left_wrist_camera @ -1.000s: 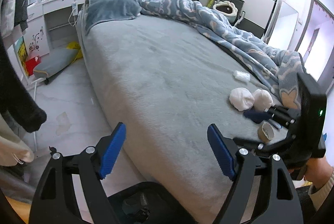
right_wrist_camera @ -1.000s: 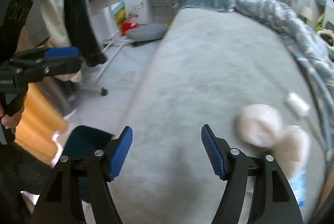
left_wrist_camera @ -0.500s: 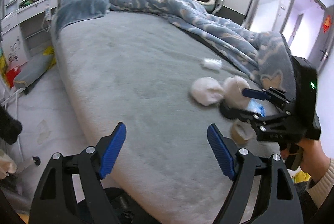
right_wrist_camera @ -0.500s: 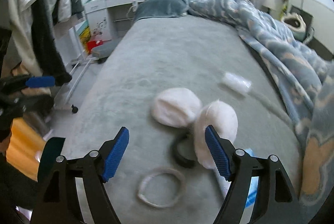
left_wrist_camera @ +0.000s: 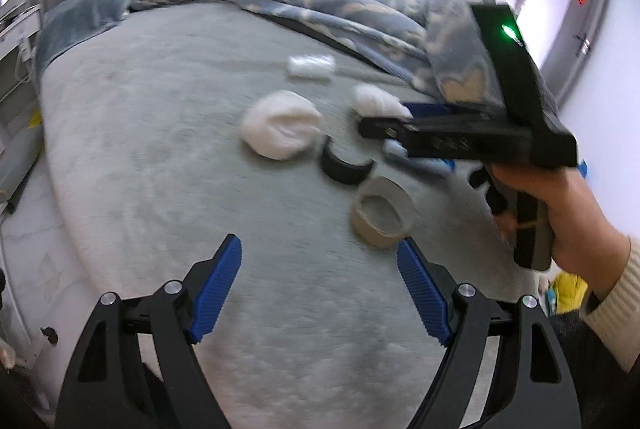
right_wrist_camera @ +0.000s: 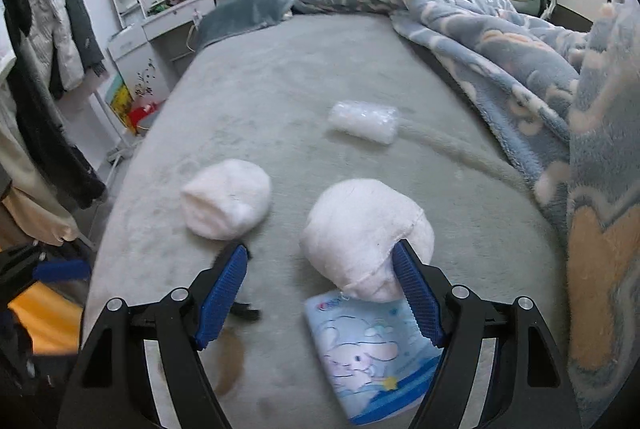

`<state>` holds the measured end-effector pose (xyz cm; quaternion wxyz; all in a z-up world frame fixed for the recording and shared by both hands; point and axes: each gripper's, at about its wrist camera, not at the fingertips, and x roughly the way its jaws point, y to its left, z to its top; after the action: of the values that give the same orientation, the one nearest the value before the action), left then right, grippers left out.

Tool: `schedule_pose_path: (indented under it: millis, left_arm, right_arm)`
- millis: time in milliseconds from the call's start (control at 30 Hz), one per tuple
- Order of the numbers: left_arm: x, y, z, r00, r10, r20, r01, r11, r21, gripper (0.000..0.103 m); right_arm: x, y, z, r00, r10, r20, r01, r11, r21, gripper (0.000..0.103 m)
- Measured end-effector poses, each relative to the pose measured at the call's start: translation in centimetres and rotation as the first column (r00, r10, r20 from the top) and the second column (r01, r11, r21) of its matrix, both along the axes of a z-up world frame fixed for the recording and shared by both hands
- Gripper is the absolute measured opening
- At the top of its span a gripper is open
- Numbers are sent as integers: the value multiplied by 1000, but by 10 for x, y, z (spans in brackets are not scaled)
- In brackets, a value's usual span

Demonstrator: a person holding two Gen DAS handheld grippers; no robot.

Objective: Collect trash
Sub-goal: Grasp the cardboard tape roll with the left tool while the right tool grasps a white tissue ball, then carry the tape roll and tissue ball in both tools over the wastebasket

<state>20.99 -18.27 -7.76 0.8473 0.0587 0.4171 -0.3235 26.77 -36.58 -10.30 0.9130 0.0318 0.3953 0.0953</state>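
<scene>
Trash lies on the grey bed [right_wrist_camera: 280, 77]: two white fluffy wads [right_wrist_camera: 226, 205] [right_wrist_camera: 366, 231], a clear plastic roll [right_wrist_camera: 364, 121], a blue cartoon tissue pack [right_wrist_camera: 374, 353], a black tape ring [left_wrist_camera: 346, 167] and a tan tape ring [left_wrist_camera: 380, 215]. My right gripper [right_wrist_camera: 320, 293] is open, low over the bed, with the right wad and tissue pack between its fingers. In the left wrist view the right gripper [left_wrist_camera: 384, 127] reaches in from the right over the wads. My left gripper [left_wrist_camera: 320, 293] is open and empty, short of the tan ring.
A blue patterned blanket [right_wrist_camera: 500, 41] is bunched along the bed's right side. A pillow [right_wrist_camera: 244, 9] lies at the headboard. A white dresser [right_wrist_camera: 160, 29] and hanging coats [right_wrist_camera: 48, 69] stand left of the bed. The bed's left edge drops to the floor [left_wrist_camera: 24, 249].
Both grippers have swung right and moved in toward the trash pile. The right gripper now straddles the right wad and tissue pack. Both stay open.
</scene>
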Motion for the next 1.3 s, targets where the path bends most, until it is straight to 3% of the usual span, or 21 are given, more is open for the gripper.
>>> schedule_pose_path:
  millis: [300, 467, 600, 1167, 1300]
  left_arm:
    - [-5, -32, -13, 996, -82, -16, 83, 997, 10, 82]
    - [-2, -44, -19, 996, -88, -22, 88, 996, 19, 82]
    - [-1, -54, -25, 996, -83, -30, 83, 996, 26, 81]
    - [9, -70, -32, 1000, -12, -7, 12, 999, 44, 61]
    - [8, -75, -32, 1000, -14, 14, 13, 998, 65, 49]
  right_arm:
    - [5, -25, -2, 999, -41, -2, 41, 999, -13, 50]
    - [2, -37, 0, 999, -41, 8, 41, 999, 4, 33]
    - [0, -37, 2, 1000, -17, 16, 17, 999, -27, 28]
    - [-24, -51, 35, 995, 13, 101, -19, 998, 59, 26]
    - [-29, -44, 46, 992, 28, 122, -38, 996, 78, 26]
